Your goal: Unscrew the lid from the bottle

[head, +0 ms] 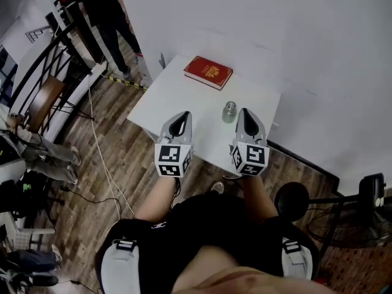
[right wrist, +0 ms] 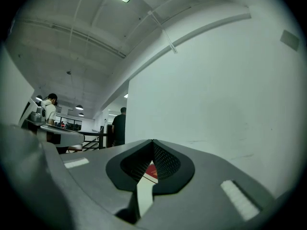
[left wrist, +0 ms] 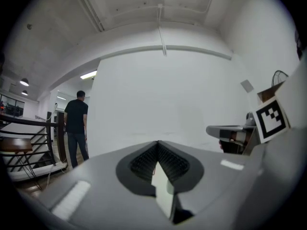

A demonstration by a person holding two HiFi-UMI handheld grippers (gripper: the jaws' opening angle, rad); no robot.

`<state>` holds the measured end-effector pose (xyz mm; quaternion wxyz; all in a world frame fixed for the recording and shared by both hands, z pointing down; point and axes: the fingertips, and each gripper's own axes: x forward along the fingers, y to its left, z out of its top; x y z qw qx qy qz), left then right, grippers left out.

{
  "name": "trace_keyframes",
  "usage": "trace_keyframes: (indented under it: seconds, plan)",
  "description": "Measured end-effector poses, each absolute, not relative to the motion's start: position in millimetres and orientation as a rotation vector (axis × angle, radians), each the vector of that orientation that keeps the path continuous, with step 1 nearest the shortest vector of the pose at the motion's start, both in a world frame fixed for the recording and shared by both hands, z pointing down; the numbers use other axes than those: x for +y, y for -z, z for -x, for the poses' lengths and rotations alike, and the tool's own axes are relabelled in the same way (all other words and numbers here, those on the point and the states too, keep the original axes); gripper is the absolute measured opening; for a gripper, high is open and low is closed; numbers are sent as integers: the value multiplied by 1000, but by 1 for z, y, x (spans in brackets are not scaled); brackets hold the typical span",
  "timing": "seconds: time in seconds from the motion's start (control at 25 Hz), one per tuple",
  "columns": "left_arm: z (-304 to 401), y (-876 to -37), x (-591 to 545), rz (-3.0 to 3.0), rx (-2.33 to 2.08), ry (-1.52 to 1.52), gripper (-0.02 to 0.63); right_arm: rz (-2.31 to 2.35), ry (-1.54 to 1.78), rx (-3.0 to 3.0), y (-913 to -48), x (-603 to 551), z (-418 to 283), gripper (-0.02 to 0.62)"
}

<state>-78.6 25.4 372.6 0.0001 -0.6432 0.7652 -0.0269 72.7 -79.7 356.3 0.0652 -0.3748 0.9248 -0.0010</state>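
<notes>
Jaws together on both grippers, nothing between. Left gripper (head: 182, 116) and right gripper (head: 245, 112) held side by side, forearms extended, pointing about level over near edge of white table (head: 165, 90). Bottle (head: 229, 111) upright between tips, nearer right one. Red book (head: 208, 72) beyond.

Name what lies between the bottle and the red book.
Nothing: only bare table lies between bottle and book, as the head view shows.
</notes>
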Motion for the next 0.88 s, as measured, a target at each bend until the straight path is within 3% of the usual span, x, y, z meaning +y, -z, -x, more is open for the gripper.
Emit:
trace_keyframes:
  seconds: [0.36, 0.88]
  plan:
    - [93, -377, -91, 2082, 2365, 149, 54, 1107, 27, 2787, -359, -178, -60, 2]
    - [101, -406, -160, 2282, 2274, 149, 54, 1254, 77, 2766, -379, -225, -65, 2]
